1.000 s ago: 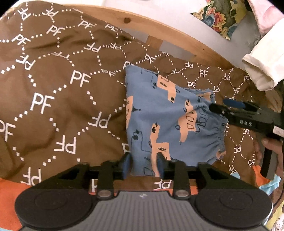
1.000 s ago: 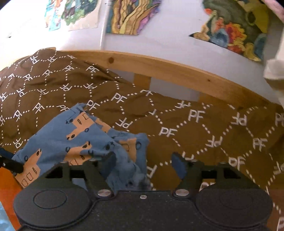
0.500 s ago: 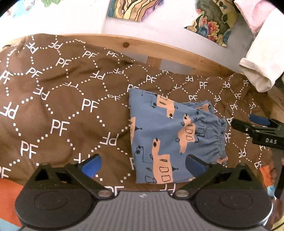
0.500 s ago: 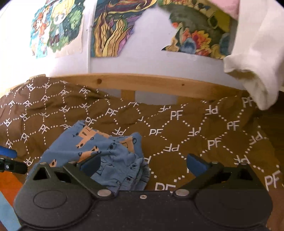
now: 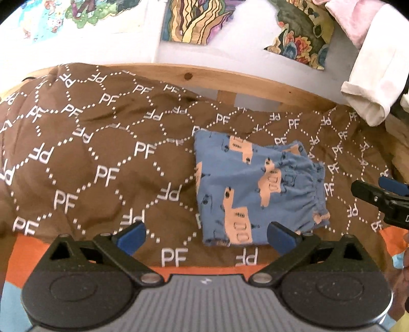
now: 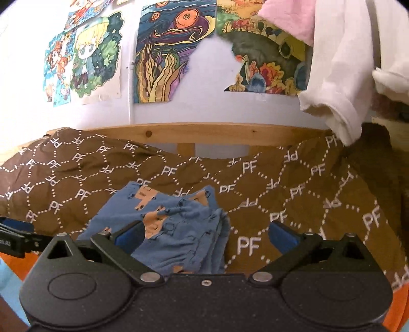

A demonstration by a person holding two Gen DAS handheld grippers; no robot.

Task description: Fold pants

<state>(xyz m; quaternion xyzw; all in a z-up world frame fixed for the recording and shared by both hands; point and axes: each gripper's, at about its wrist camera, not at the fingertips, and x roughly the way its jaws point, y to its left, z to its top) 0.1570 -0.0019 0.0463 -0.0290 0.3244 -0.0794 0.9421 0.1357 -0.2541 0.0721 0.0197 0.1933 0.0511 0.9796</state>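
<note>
Blue pads tip both pairs of tongs, and both stand wide open with nothing gripped. The left tongs (image 5: 205, 236) hang over the near edge of a brown cover (image 5: 97, 158), one pad above bare cover, the other just in front of the near right corner of the pants (image 5: 255, 189) — not touching them. The right tongs (image 6: 204, 236) sit near the pants' gathered waistband end, left pad in front of the cloth, right pad over the cover.

The pants (image 6: 173, 229) lie folded into a compact blue rectangle with orange vehicle prints, flat on the cover, right of middle in the left view. In that view the right tongs' tip (image 5: 378, 196) shows at the right edge, well clear of the waistband.

Farther out, the cover, printed with white dotted lines and "PF" letters, spreads over a bed with an orange strip (image 5: 25, 252) at its near edge. A wooden rail (image 6: 204, 134) runs along the far side — behind it a pale wall with coloured drawings (image 6: 163, 51). White cloth (image 6: 340, 76) hangs at the far right, pink cloth (image 6: 288, 15) above it.
</note>
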